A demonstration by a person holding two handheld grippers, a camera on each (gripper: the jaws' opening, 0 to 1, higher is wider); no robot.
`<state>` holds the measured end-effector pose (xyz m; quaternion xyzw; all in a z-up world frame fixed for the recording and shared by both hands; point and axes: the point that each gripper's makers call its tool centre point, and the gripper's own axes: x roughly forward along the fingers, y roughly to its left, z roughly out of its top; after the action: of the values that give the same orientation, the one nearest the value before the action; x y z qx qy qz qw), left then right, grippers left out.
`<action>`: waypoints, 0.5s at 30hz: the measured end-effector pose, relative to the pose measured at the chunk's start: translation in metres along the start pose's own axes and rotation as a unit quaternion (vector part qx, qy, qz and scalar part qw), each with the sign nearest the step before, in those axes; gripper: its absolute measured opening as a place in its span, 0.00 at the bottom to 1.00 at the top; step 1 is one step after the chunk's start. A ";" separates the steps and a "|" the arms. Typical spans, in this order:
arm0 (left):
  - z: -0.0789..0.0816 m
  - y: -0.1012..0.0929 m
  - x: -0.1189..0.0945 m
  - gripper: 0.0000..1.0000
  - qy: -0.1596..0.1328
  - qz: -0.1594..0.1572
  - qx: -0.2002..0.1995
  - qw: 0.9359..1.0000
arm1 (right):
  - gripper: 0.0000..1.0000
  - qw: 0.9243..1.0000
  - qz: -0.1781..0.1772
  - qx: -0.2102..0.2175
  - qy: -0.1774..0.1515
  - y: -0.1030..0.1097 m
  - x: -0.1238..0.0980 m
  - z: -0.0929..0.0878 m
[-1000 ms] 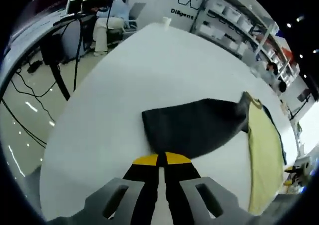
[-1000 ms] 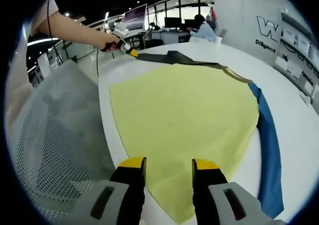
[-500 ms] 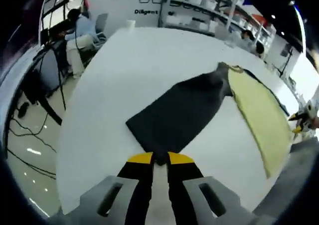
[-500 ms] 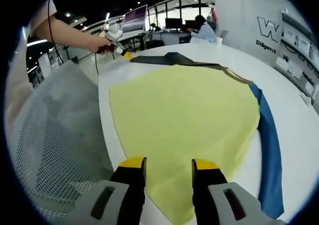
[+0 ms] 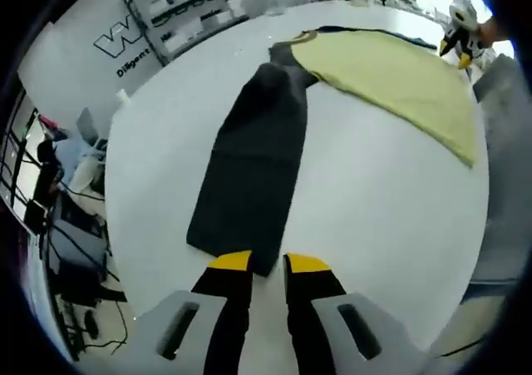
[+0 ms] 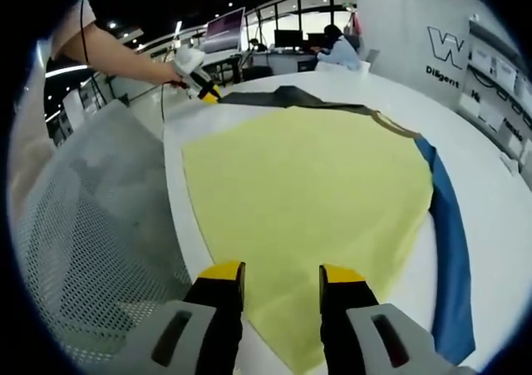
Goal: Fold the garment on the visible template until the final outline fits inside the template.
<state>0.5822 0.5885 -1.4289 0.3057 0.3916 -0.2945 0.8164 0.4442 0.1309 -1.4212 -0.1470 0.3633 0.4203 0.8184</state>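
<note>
In the left gripper view, a grey office floor with chairs and cables runs down the left edge, and beside it the round white table spreads across the frame. A long dark grey sleeve of the garment lies flat from the upper centre down to the lower centre, where its end sits between the yellow tips of the left gripper; the jaws stand close together with the cloth edge in the narrow gap, though whether they pinch it cannot be told. To the upper right the sleeve joins the pale yellow fabric template sheet, and the right gripper shows at the top right edge, past the sheet's far corner. In the right gripper view, a perforated grey metal panel fills the left side, and a bare forearm reaches in at the upper left. The yellow sheet covers the centre, a blue strip of cloth lies along its right edge, and the right gripper's jaws at the bottom centre stand apart over the sheet's near edge, holding nothing.
</note>
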 end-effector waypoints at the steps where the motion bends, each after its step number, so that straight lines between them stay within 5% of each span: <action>1: 0.002 0.000 0.001 0.16 -0.001 -0.005 -0.001 1.000 | 0.33 1.000 0.000 0.001 0.000 0.001 0.000 0.000; 7: 0.005 -0.005 0.003 0.02 0.006 -0.034 0.010 0.999 | 0.33 1.000 -0.003 0.005 0.003 0.001 -0.002 -0.004; 11: 0.006 -0.003 0.000 0.02 0.011 -0.042 -0.010 0.999 | 0.33 1.000 -0.003 0.006 0.003 0.001 -0.002 -0.005; 15: 0.022 0.005 -0.010 0.02 -0.016 -0.046 -0.051 0.998 | 0.33 1.000 -0.001 0.005 0.004 0.000 0.000 -0.004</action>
<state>0.5903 0.5780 -1.4085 0.2406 0.4068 -0.3161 0.8226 0.4420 0.1288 -1.4240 -0.1448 0.3683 0.4171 0.8182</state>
